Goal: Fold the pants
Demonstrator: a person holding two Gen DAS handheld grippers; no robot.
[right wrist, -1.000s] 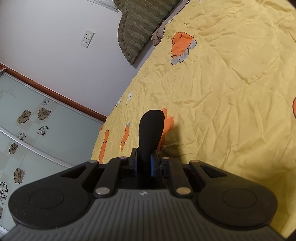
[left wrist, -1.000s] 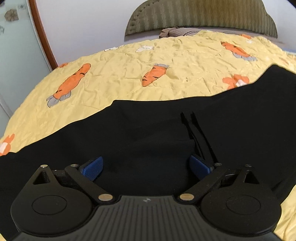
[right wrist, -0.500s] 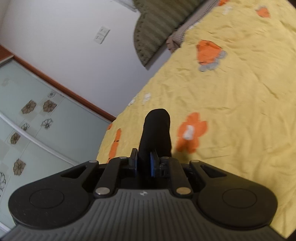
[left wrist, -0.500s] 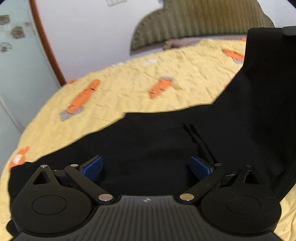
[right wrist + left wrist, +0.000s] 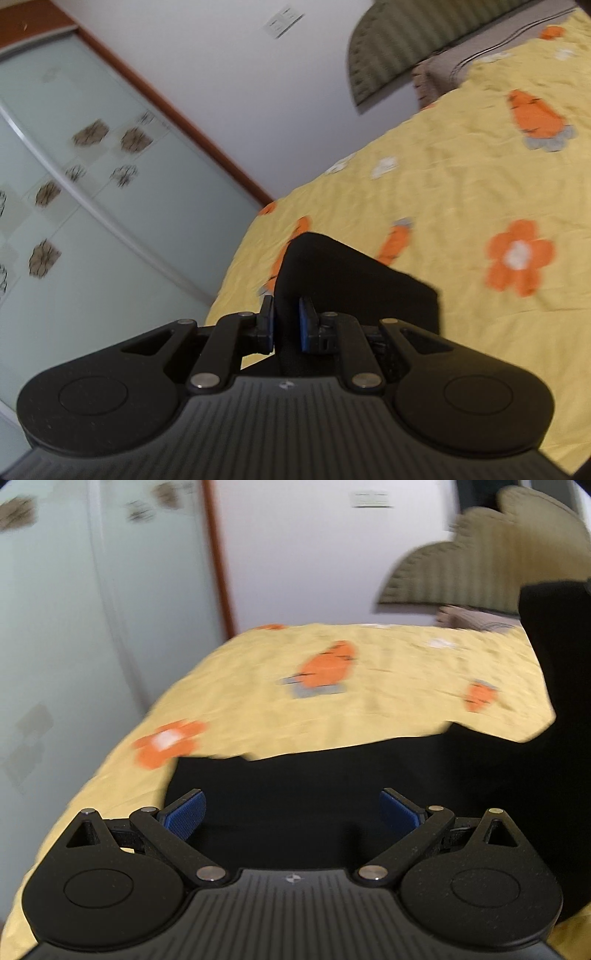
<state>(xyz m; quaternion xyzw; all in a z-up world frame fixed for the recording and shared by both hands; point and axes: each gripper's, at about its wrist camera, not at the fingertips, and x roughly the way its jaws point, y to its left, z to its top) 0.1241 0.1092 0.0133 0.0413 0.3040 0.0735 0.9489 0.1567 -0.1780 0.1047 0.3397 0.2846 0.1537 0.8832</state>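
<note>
Black pants (image 5: 332, 775) lie on the yellow carrot-print bedspread (image 5: 369, 701). My left gripper (image 5: 291, 808) is open, its blue pads wide apart just above the black cloth near its left end, holding nothing. At the right of this view part of the pants (image 5: 554, 664) is lifted high off the bed. My right gripper (image 5: 286, 325) is shut on a fold of the black pants (image 5: 332, 273), held up above the bed.
A striped olive headboard cushion (image 5: 480, 561) and a grey-brown pillow (image 5: 439, 74) are at the bed's far end. Frosted sliding doors with flower prints (image 5: 74, 166) stand beyond the bed's left edge, next to a white wall.
My right gripper has carried its held part of the pants up and leftward. My left gripper has swung left toward the pants' left end, still open.
</note>
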